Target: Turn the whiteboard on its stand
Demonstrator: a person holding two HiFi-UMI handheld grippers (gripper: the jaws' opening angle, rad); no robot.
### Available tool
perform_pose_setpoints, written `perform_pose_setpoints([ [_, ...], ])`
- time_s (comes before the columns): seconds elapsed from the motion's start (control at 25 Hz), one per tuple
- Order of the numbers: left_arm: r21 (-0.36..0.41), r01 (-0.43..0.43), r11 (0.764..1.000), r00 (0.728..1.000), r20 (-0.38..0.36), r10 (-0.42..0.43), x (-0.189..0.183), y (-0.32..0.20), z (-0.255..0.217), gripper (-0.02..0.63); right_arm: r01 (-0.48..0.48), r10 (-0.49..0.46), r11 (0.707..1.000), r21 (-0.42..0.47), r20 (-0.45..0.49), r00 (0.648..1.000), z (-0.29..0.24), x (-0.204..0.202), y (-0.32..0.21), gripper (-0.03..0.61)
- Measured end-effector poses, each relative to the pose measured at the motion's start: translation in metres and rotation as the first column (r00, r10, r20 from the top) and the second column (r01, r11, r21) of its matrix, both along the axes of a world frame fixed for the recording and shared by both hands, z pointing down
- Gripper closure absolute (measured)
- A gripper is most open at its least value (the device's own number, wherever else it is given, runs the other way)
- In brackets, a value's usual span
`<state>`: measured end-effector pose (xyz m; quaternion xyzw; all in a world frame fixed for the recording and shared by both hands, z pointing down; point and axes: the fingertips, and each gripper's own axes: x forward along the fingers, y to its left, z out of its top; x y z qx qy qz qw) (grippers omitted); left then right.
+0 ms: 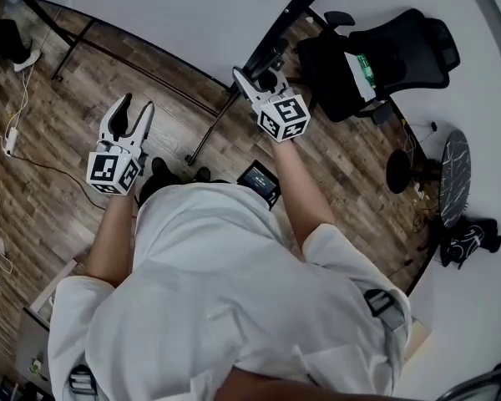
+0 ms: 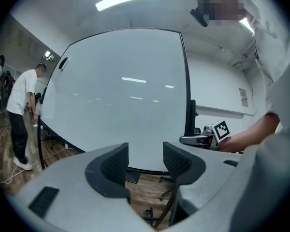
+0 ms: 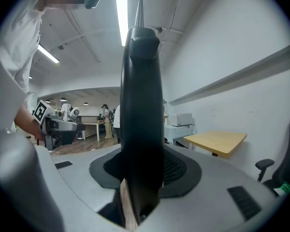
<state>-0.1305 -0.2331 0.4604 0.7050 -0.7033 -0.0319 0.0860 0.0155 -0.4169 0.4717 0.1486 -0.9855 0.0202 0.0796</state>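
Between right fingers (image 3: 179, 168) — whiteboard edge (image 3: 141, 105)

Whiteboard (image 3: 140, 91) edge hides most of rt tool's (image 3: 142, 167) inner faces.

Wood floor (image 1: 63, 186), black office chair (image 1: 392, 53)

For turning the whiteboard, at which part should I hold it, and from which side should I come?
Grip the black side frame, coming edge-on: the whiteboard has a wide flat face, and only its thin upright rim fits between tongs. The right tongs grip it so.
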Motion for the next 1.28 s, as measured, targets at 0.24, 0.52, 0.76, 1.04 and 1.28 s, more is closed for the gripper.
perform_pose_setpoints([
  [0.24, -0.009, -0.080, 0.997, 0.997, -0.015, 0.080, 0.007, -0.004, 0.003, 0.399, -0.033, 0.033, 0.999, 0.000, 0.007, 0.999, -0.001, 0.010, 0.003, 0.414],
  [0.52, -0.004, -0.172, 0.985, 0.985, -0.019, 0.172, 0.016, -0.011, -0.003, 0.399, -0.047, 0.047, 0.999, 0.006, 0.009, 0.999, -0.001, 0.025, 0.003, 0.414],
  [0.76, -0.007, -0.253, 0.967, 0.967, -0.020, 0.253, 0.029, -0.016, -0.002, 0.399, -0.068, 0.069, 0.998, -0.008, 0.006, 0.998, 0.001, 0.037, 0.003, 0.414],
  [1.04, 0.007, -0.327, 0.945, 0.944, -0.041, 0.327, 0.045, -0.013, -0.002, 0.399, -0.081, 0.081, 0.997, -0.007, 0.013, 0.997, 0.001, 0.048, 0.007, 0.413],
  [1.28, -0.003, -0.361, 0.933, 0.931, -0.053, 0.360, 0.060, -0.012, 0.004, 0.399, -0.092, 0.092, 0.996, -0.020, 0.025, 0.995, -0.001, 0.058, 0.007, 0.410],
])
